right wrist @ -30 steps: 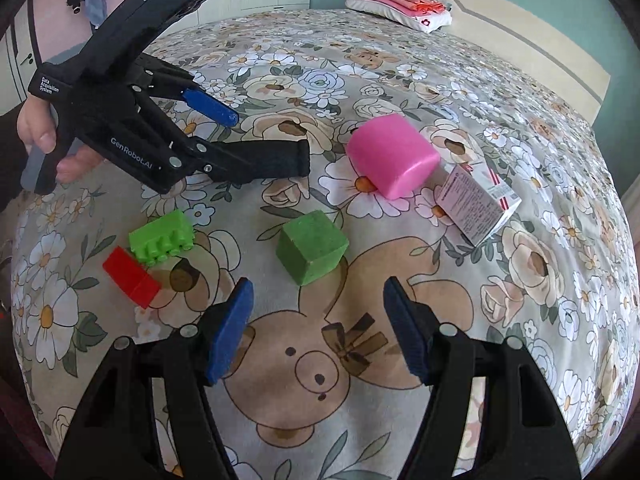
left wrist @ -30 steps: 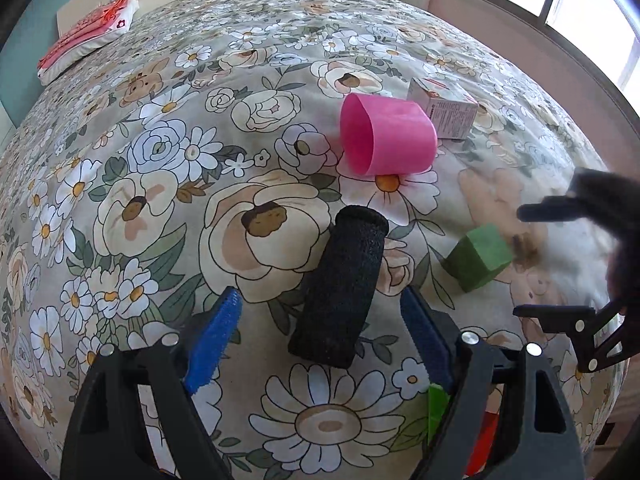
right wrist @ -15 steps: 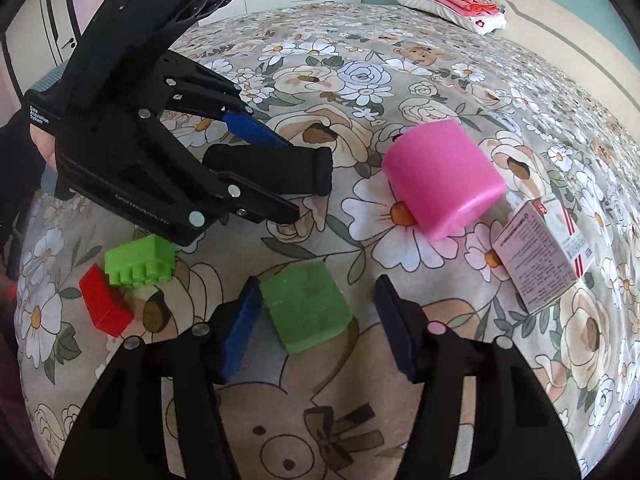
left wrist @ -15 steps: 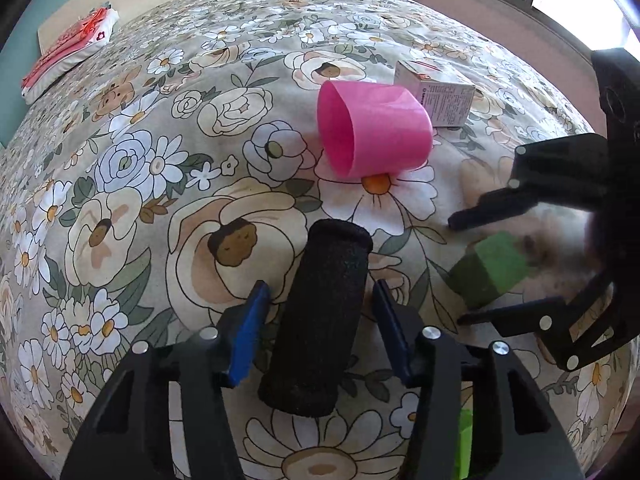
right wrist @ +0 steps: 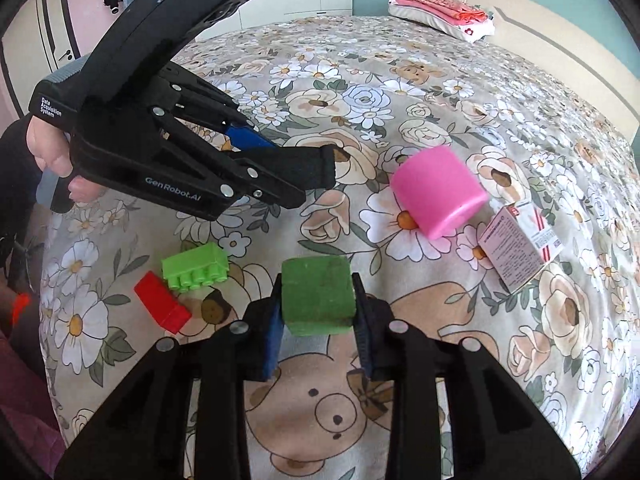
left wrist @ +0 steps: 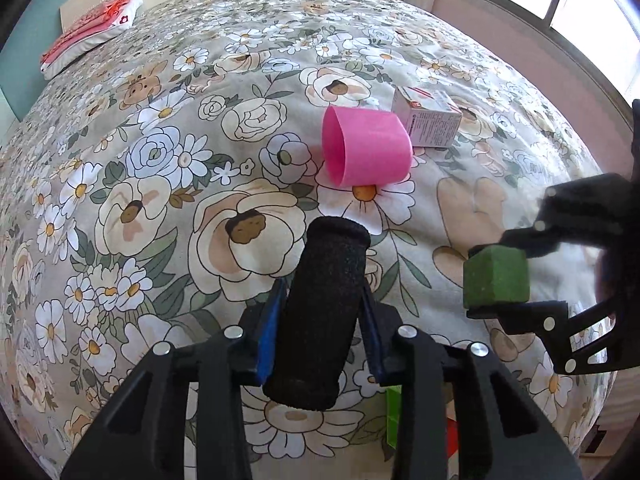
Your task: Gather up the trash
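So both tongs are loaded right now. Left tongs (left wrist: 320,312) are clamped on the black foam roll (left wrist: 320,312), blue pads pressing either side of it, with the roll sticking out past the tips toward the far side of the bed (left wrist: 160,200). Right tongs (right wrist: 318,312) are squeezed shut on the green cube (right wrist: 318,294), which sits right between the pads; from the left wrist view you can see that cube (left wrist: 496,278) pinched off to the right, and it looks lifted off the floral bedspread, though I can't tell for sure. Farther out, the pink cup (left wrist: 366,148) lies on its side with its mouth facing left, and a small carton (left wrist: 428,122) sits just beyond it on the right, close enough that I can't tell if they touch. In the right wrist view, a green brick (right wrist: 196,266) and a red brick (right wrist: 162,308) lie near the tongs on the left, just beside each other. Way at the far end of the bed there's a pillow (right wrist: 440,14) with pink folded stuff on top.
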